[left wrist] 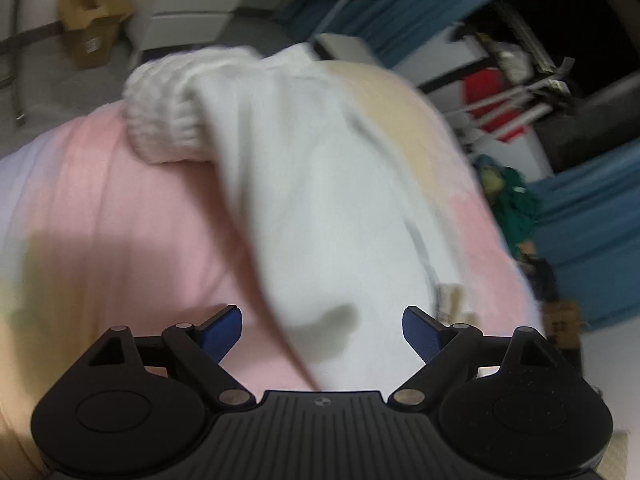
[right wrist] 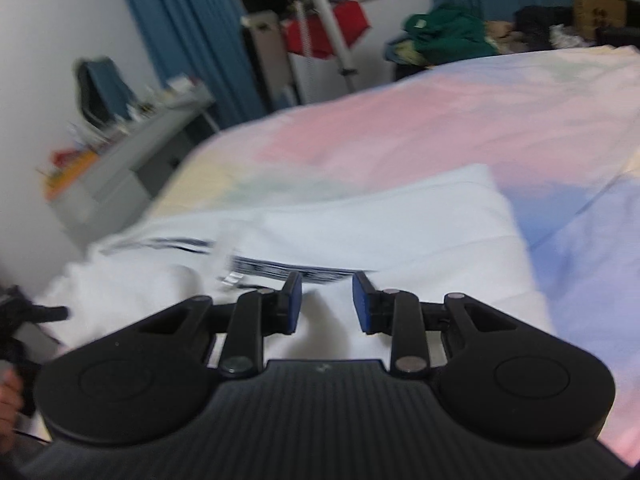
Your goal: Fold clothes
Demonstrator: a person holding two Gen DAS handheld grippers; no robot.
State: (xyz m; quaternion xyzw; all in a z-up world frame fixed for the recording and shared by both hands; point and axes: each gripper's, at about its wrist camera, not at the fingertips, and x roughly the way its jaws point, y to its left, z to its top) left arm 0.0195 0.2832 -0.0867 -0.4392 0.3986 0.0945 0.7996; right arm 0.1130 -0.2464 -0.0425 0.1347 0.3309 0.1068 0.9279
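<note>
A white garment [left wrist: 320, 208] lies on the pastel bedspread [left wrist: 112, 208], with a ribbed knit white piece [left wrist: 164, 112] at its far left end. My left gripper [left wrist: 322, 328] is wide open and empty just above the garment's near end. In the right wrist view the white garment [right wrist: 400, 232] lies partly folded, with dark blue stripes [right wrist: 280, 270] at its near edge. My right gripper [right wrist: 326, 302] is open and empty, its blue pads [right wrist: 296, 304] just short of the striped edge.
The bed's pink, yellow and lilac cover [right wrist: 440, 128] spreads to the far right. Beyond it are blue curtains [right wrist: 180, 28], a grey desk with clutter [right wrist: 132, 152], a green clothes pile [right wrist: 448, 32], a red item [left wrist: 492, 96] and a cardboard box [left wrist: 92, 20].
</note>
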